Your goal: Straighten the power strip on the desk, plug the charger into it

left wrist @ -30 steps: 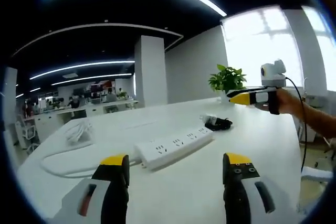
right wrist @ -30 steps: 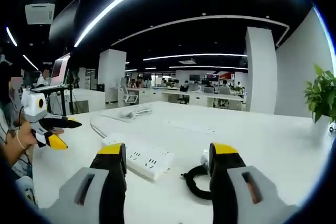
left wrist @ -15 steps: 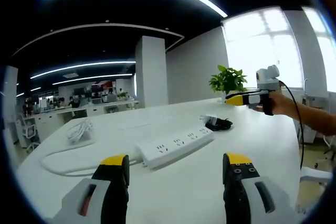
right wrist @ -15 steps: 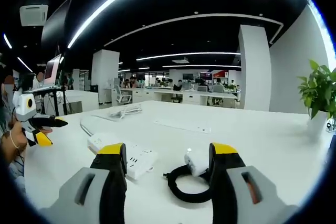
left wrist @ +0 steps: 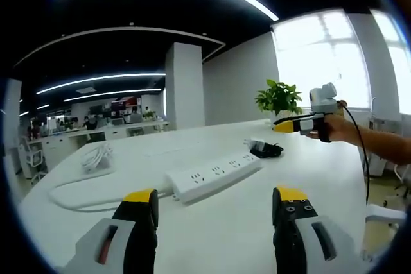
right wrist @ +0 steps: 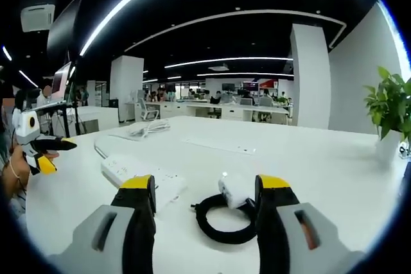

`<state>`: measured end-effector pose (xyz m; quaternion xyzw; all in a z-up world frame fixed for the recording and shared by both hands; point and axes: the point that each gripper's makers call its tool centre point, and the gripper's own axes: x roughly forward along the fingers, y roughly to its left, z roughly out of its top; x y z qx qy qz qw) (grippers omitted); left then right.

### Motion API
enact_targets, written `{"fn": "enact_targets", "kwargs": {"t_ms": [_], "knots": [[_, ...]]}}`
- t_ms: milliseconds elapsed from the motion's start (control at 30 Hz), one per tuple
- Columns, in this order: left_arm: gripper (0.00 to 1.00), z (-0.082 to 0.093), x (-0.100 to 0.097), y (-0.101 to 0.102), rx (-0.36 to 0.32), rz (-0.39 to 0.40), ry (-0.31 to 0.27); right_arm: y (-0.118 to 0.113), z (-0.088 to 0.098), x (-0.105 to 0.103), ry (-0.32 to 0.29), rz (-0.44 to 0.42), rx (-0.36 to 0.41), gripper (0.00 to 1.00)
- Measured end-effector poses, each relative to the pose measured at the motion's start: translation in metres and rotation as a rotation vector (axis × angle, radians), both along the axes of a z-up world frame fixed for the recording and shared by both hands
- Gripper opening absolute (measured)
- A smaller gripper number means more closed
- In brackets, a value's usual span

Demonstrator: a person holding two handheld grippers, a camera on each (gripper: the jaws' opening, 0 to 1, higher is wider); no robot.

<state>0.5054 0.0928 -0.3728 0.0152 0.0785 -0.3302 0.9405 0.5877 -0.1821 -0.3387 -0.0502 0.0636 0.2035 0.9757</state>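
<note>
- White desk carries all task items.
- Power strip lies askew mid-desk, cord trailing toward the far left edge.
- Charger, white block on its coiled black cable, rests just beyond the strip's end.
- Right gripper: jaws wide, empty, charger just ahead; centre on the block, not the cable.
- Left gripper: wide, empty, near the strip.

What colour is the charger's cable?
Black; the coiled cable by the white charger shows best in the right gripper view.
</note>
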Motion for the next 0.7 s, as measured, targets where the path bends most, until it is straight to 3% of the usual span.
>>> {"fn": "enact_targets", "kwargs": {"t_ms": [700], "knots": [[0.74,-0.009,-0.002,0.002,0.025,0.002,0.023,-0.003,-0.024,0.002,0.088,0.009,-0.038,0.6]]}}
